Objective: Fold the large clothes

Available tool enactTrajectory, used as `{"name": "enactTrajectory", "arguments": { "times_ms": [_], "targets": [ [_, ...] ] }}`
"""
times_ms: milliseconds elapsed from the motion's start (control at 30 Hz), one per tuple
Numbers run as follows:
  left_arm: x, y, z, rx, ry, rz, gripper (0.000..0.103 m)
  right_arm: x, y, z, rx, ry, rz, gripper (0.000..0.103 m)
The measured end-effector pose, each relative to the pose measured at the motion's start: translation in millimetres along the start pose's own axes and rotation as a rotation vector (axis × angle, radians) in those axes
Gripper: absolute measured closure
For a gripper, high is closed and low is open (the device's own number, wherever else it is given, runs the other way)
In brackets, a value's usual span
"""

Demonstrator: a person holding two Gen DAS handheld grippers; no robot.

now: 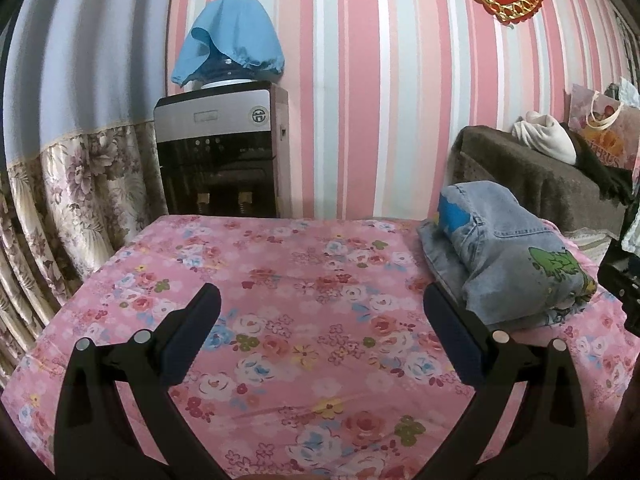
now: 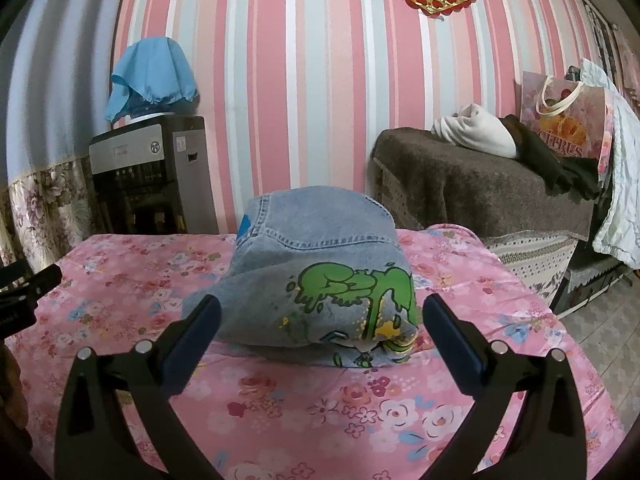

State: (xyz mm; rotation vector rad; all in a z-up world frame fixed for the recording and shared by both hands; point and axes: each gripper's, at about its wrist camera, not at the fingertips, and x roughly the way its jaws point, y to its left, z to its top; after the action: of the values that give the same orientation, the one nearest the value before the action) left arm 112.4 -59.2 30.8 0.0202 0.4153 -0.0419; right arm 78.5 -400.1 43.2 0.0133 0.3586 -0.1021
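The jeans (image 2: 316,276) lay folded mid-frame; folding looked finished. Both the right gripper (image 2: 320,320) and left gripper (image 1: 320,308) stood apart, empty. Next probably meant lifting the bundle away.

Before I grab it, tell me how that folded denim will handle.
The folded denim will probably sag and unfold if lifted by one edge, since its layers lie loose. It looks thick, so likely heavy. It shouldn't roll on the floral sheet.

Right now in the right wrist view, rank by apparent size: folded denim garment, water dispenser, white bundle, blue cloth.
1. folded denim garment, though it is nearest the camera
2. water dispenser
3. white bundle and blue cloth look alike; not ranked
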Motion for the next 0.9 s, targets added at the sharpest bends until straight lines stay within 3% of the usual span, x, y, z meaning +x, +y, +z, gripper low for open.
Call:
{"name": "enactTrajectory", "arguments": {
  "times_ms": [900],
  "targets": [
    [-0.3, -2.1, -0.1, 0.005, 0.008, -0.017, 0.003, -2.1, 1.4, -0.6, 0.003, -0.003, -0.003, 0.002]
  ]
}}
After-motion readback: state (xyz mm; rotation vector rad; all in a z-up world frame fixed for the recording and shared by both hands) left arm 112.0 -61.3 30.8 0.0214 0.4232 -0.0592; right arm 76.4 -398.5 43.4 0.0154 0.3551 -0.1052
